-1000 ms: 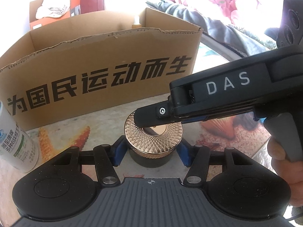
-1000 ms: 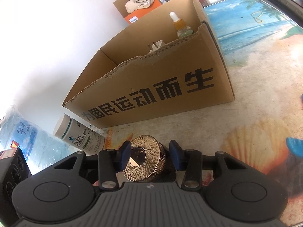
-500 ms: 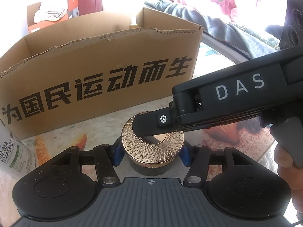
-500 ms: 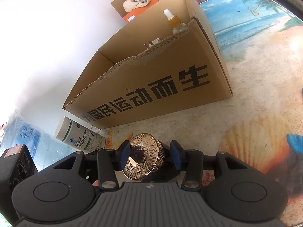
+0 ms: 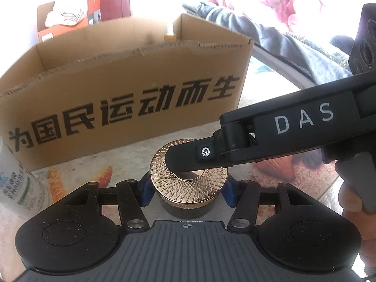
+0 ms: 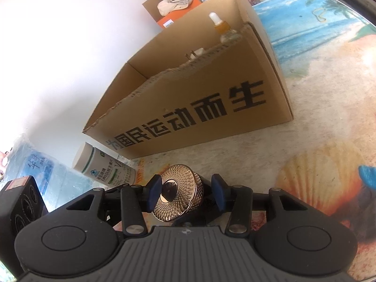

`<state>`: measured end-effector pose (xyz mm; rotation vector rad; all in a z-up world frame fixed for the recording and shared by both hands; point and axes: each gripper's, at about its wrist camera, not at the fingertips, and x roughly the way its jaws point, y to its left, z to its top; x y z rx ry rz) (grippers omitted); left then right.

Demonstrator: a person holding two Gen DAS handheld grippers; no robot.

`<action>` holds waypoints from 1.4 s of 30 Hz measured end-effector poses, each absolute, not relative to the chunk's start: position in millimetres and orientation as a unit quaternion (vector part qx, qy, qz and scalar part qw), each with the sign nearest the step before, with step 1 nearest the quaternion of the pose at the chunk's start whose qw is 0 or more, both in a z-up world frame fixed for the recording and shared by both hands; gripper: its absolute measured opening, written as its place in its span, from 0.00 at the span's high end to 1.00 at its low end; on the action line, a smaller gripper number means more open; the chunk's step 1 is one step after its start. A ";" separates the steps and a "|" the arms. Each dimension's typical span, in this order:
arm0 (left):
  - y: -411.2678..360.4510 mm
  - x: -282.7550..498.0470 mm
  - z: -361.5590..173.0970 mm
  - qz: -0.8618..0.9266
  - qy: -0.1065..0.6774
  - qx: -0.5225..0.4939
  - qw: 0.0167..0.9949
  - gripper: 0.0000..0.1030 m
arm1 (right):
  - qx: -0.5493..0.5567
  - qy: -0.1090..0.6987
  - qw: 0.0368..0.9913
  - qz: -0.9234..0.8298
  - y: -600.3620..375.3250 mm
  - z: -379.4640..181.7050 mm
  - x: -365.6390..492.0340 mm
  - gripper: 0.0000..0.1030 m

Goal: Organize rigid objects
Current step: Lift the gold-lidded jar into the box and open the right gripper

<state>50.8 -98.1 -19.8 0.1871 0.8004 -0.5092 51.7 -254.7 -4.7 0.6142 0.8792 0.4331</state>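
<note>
A round black jar with a gold, diamond-patterned lid [image 5: 188, 183] sits between the blue pads of my left gripper [image 5: 188, 191], which is shut on its lid. My right gripper [image 6: 185, 193] comes in from the right, one finger [image 5: 188, 159] lying across the lid top; in the right wrist view the jar [image 6: 175, 195] lies between its blue pads, with a gap on the right side. A cardboard box [image 5: 122, 94] with black Chinese lettering stands just behind; it also shows in the right wrist view [image 6: 199, 98].
A white bottle with a green label [image 5: 21, 183] stands at the left, also in the right wrist view [image 6: 103, 166]. Inside the box are a dropper bottle [image 6: 219, 24] and a small white item [image 6: 197, 52]. The tabletop [image 6: 317, 127] has a beach print. Bedding lies beyond.
Both grippers and the jar have risen slightly and come closer to the box. The right gripper's finger stays across the lid.
</note>
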 end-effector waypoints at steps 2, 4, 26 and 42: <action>-95.5 47.5 -11.0 -0.242 0.374 0.089 0.891 0.46 | 0.284 0.405 0.843 0.210 -251.9 5.6 49.2 0.52; -91.5 44.3 1.8 -0.241 0.359 0.087 0.898 0.46 | 0.276 0.391 0.851 0.217 -248.6 19.9 46.9 0.52; -86.3 173.3 79.1 -0.220 0.398 0.031 0.890 0.46 | 0.228 0.410 0.847 0.250 -240.0 97.5 197.8 0.52; -86.7 226.6 22.0 -0.194 0.548 -0.002 0.814 0.46 | 0.218 0.535 0.777 0.249 -234.5 30.1 261.0 0.51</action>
